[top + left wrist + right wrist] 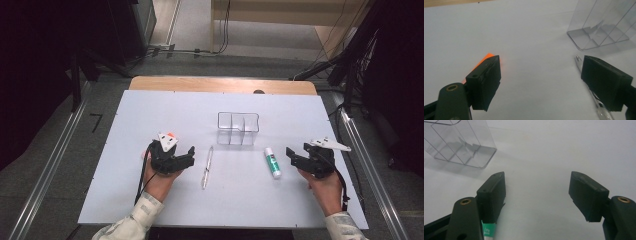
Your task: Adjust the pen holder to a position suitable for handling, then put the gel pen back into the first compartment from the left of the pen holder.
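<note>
On the white table top [150, 200], both hands come in from the 6 o'clock edge, forearms angled slightly inward, light sleeves at the wrists. Left hand [159, 181] sits at about 8 o'clock of the board's centre, palm under the left gripper [190, 152], which lies roughly level and points toward 2–3 o'clock. Right hand [322, 186] sits at about 4 o'clock, carrying the right gripper [290, 152], pointed toward 9–10 o'clock. The grey three-cornered plate tops each one.

Left gripper view: jaws spread wide, nothing between the pads, bare table in the gap. Clear pen [596, 105] runs under and just beside the right-hand jaw in that view; whether it touches can't be told.

Right gripper view: jaws likewise wide apart, gripping nothing. Green-and-white label of the glue stick [488, 231] peeks out under the left-hand jaw there.

In the high view the pen [207, 166] lies between the grippers, long axis near 12–6, just to the 3 o'clock side of the left gripper. Glue stick [272, 162] lies flat just to the 9 o'clock side of the right gripper, cap end toward 12. The clear divided box [238, 128] stands upright at 12 o'clock of both, near but apart from pen and glue stick.
</note>
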Demonstrator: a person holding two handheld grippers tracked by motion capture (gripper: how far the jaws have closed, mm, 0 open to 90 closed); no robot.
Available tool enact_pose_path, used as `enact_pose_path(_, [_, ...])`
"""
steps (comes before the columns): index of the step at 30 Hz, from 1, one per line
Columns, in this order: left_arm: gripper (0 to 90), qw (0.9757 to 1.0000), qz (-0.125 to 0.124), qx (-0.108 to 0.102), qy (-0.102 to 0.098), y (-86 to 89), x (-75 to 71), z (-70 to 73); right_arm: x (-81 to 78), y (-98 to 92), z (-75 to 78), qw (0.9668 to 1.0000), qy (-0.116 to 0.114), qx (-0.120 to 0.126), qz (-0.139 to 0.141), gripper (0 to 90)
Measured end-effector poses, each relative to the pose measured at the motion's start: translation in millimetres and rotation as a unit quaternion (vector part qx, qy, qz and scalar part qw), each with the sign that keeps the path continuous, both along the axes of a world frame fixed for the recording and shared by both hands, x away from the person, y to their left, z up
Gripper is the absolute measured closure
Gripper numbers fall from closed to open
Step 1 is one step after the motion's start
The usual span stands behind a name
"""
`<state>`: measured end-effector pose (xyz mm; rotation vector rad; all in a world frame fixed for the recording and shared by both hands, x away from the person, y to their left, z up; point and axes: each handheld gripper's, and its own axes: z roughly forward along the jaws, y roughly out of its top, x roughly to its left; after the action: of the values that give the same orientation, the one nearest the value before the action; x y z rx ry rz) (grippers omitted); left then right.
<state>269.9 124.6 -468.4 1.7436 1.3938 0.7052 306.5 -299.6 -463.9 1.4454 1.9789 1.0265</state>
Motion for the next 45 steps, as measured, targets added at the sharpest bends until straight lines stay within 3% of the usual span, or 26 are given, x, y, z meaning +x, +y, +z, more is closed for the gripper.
enact_pose_path(7, [16.4, 1.0, 0.002, 0.003, 0.0, 4.5, -6.1, -1.9, -8.2, -9.8, -2.8, 0.9999, 0.012, -0.003, -0.01, 27.5])
enact_pose_path(14, [16.4, 1.0, 0.005, 0.002, 0.007, 5.3, -7.9, -3.8, -16.5, -19.3, -1.0, 0.9998, 0.005, -0.006, -0.021, 27.4])
enact_pose_path(36, [17.0, 0.9998, 0.001, -0.014, 0.01, 5.1, -8.1, -3.1, -15.7, -21.1, -3.0, 0.9996, 0.011, -0.007, -0.025, 27.4])
enact_pose_path(45, [21.2, 0.9996, -0.009, -0.022, 0.013, -5.0, -4.6, -5.9, -15.2, -21.3, -3.8, 0.9995, 0.012, -0.008, -0.027, 27.3])
